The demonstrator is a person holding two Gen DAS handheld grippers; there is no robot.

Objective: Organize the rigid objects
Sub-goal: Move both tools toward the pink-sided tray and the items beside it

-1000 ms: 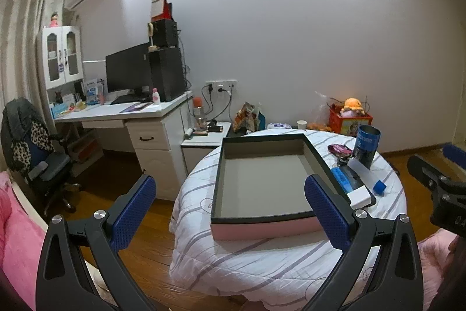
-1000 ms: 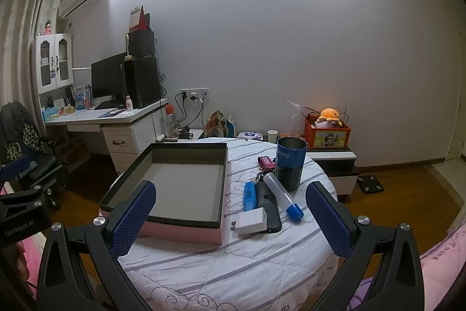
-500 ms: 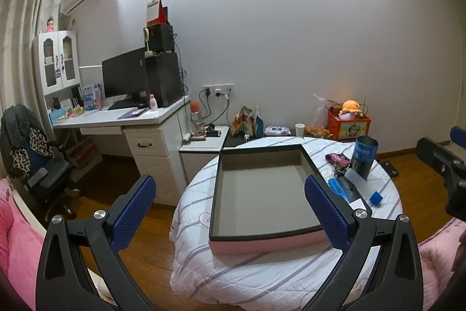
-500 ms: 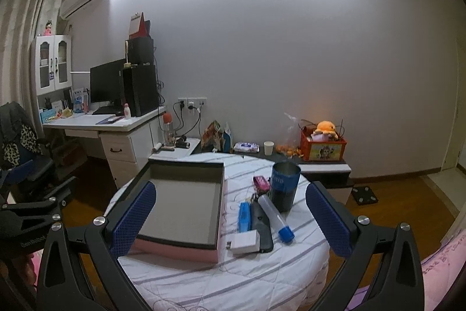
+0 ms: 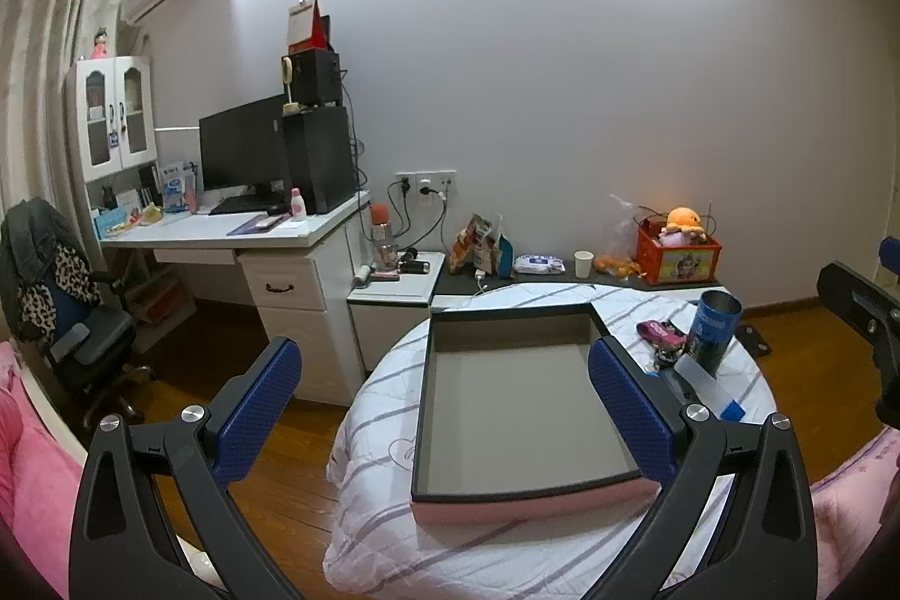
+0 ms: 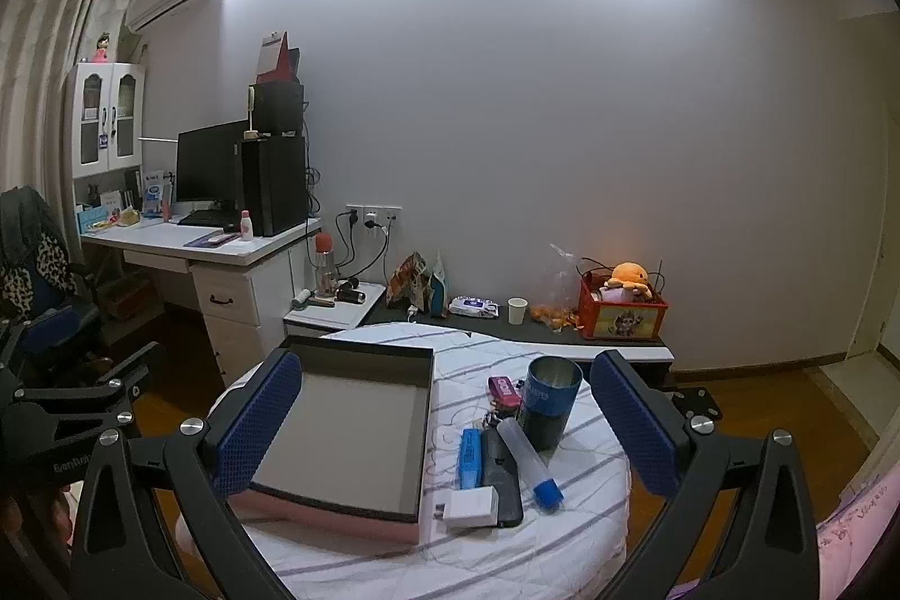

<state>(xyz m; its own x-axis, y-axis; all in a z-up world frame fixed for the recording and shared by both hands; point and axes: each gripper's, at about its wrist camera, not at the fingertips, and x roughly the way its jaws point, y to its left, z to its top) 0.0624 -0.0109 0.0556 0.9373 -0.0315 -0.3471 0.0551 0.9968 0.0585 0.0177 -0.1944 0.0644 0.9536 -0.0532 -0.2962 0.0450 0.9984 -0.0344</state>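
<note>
An empty shallow box (image 5: 517, 409) (image 6: 349, 425) with dark rim and pink sides lies on a round table (image 6: 562, 532) covered by a striped white cloth. Right of it sit a dark blue can (image 6: 550, 402), a clear tube with a blue cap (image 6: 529, 459), a blue bar (image 6: 469, 448), a black flat device (image 6: 502, 479), a white charger (image 6: 469, 505) and a pink item (image 6: 504, 389). My left gripper (image 5: 444, 409) and right gripper (image 6: 444, 420) are both open and empty, held back from the table.
A white desk (image 5: 236, 234) with monitor and tower stands at left, an office chair (image 5: 73, 319) beside it. A low cabinet (image 6: 506, 324) behind the table carries snacks, a cup and a red toy box (image 6: 621, 313). Wooden floor surrounds the table.
Both grippers have pulled back and risen from the table, so the box and items look smaller and farther. Nothing on the table has moved.
</note>
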